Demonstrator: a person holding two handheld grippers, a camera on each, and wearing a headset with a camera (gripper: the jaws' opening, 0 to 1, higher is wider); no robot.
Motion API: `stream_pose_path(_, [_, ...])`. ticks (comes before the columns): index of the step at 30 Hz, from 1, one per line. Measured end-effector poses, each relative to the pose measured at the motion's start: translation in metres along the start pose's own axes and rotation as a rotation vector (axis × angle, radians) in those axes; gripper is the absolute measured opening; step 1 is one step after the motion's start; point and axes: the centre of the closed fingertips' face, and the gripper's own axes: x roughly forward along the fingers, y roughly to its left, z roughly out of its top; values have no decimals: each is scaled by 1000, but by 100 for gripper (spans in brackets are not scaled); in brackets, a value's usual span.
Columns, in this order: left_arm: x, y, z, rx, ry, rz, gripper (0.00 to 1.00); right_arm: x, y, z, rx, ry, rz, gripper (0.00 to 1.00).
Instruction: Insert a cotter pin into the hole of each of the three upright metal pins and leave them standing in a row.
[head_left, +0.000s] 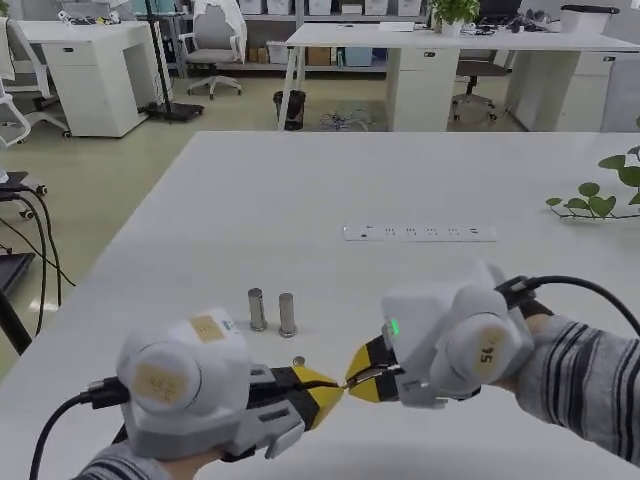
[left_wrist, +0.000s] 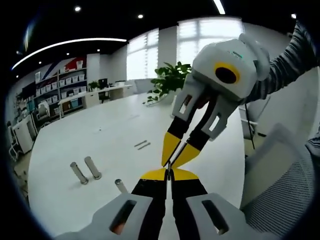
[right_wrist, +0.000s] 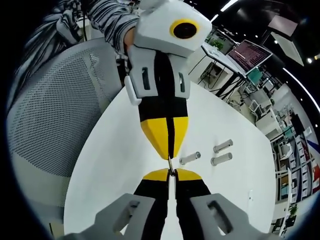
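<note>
My left claw (head_left: 333, 387) and my right claw (head_left: 352, 384) meet tip to tip low over the near part of the white desk (head_left: 300, 200), yellow ends almost touching. Between them is the cotter pin (right_wrist: 170, 164), a thin sliver of metal. In the right gripper view it sticks out from my right claw's closed jaws and reaches up to the tips of the left claw (right_wrist: 169, 155), whose jaws are also pressed together. In the left gripper view my left jaws are closed flat on the same sliver (left_wrist: 169, 167), and the right claw (left_wrist: 172, 159) comes down from above with its jaws narrowing to a pinch at the tip. So both claws are clamped on the cotter pin, held in the air above the desk.

Just beyond the claws one metal pin (head_left: 257, 309) and a second metal pin (head_left: 288, 314) stand upright side by side, close but apart. The third metal pin (head_left: 298, 361) stands nearer to me, right behind my left claw's jaw, so only its top shows in the head view. The left gripper view shows it (left_wrist: 120, 186) just beside my left jaw.

Farther back a white power strip (head_left: 420, 233) lies flat on the desk, and green plant leaves (head_left: 600, 195) reach in from the right edge.
</note>
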Motion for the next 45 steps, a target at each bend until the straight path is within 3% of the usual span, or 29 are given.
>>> stream_pose_path(9, [0, 5, -1, 19, -3, 39, 2, 1, 2, -2, 27, 8, 9, 0])
stream_pose_path(17, [-1, 17, -6, 24, 4, 108, 16, 3, -4, -8, 110, 18, -3, 0])
stream_pose_path(22, [-2, 28, -11, 14, 7, 162, 20, 7, -10, -20, 131, 74, -32, 0])
stream_pose_path(24, [-3, 36, -13, 12, 4, 208, 25, 8, -14, -24, 129, 97, -51, 0])
stream_pose_path(28, [-3, 47, -15, -9, -5, 262, 28, 14, -19, -30, 148, 125, -72, 0])
stream_pose_path(33, [-1, 58, -26, -26, 16, 305, 29, 22, -23, -32, 215, 124, -70, 0])
stream_pose_path(38, [1, 73, -37, -127, 17, 375, 29, 32, -27, -41, 287, 154, -65, 0])
stream_pose_path(45, [12, 83, -53, -183, 46, 404, 27, 44, -35, -47, 369, 159, -64, 0])
